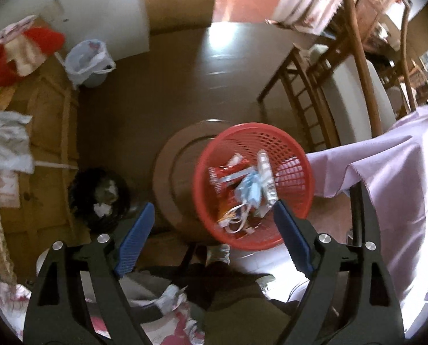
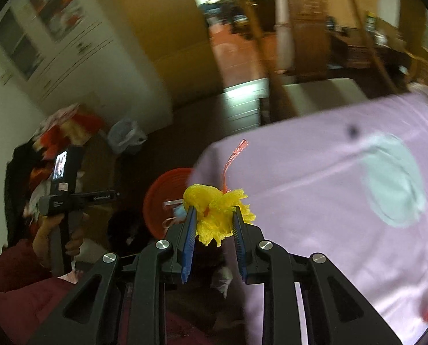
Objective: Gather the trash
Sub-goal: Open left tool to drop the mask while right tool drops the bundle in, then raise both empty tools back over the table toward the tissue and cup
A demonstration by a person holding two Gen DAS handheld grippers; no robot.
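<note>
Left gripper [image 1: 214,215]: jaws spread wide, empty, above red basket [image 1: 288,143] of wrappers.
Right gripper [image 2: 214,221]: pinching yellow mesh netting [image 2: 217,201] beside lilac tabletop [image 2: 314,201].

Left hand-held gripper [image 1: 214,224] pointing steeply down, jaws wide apart, right hand-held gripper [image 2: 214,215] clamped, angled downward

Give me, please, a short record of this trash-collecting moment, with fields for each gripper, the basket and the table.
left gripper: open, empty, above the red basket
right gripper: shut on a yellow mesh wad with a pink strip
basket contents: wrappers and crumpled paper
basket place: on a round stool beside the table
table cover: lilac cloth
</note>
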